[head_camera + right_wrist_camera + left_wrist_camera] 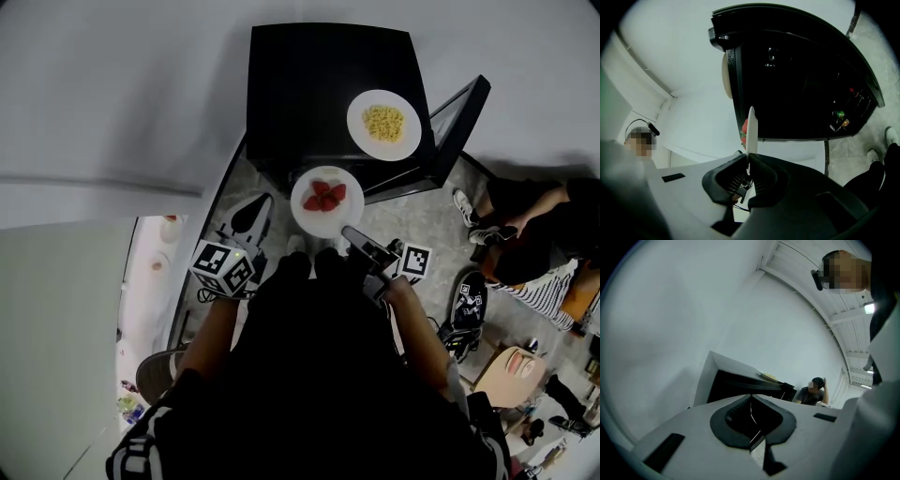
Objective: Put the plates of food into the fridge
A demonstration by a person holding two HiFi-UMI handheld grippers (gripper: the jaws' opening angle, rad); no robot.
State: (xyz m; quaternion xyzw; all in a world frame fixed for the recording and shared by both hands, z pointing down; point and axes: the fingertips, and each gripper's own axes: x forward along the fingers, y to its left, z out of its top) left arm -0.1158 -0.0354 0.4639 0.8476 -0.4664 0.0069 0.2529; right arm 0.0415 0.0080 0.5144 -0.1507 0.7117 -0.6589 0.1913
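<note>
A white plate of strawberries [326,200] hangs in front of the black fridge [309,84]. My right gripper [351,233] is shut on its near rim. The right gripper view shows this plate [751,129] edge-on between the pads of my right gripper [749,165], with the red strawberries [743,131] to its left. A second plate of yellow food [383,125] rests on the fridge top. The fridge door [459,127] stands open to the right. To the left of the held plate, my left gripper [253,214] is shut and holds nothing; its own view shows the left gripper [751,414] pointing past the fridge [740,386].
The fridge interior [801,79] is dark, with small bottles [839,115] in the door shelf. A person [539,234] sits on the floor to the right of the door. A white wall [112,94] stands to the left of the fridge.
</note>
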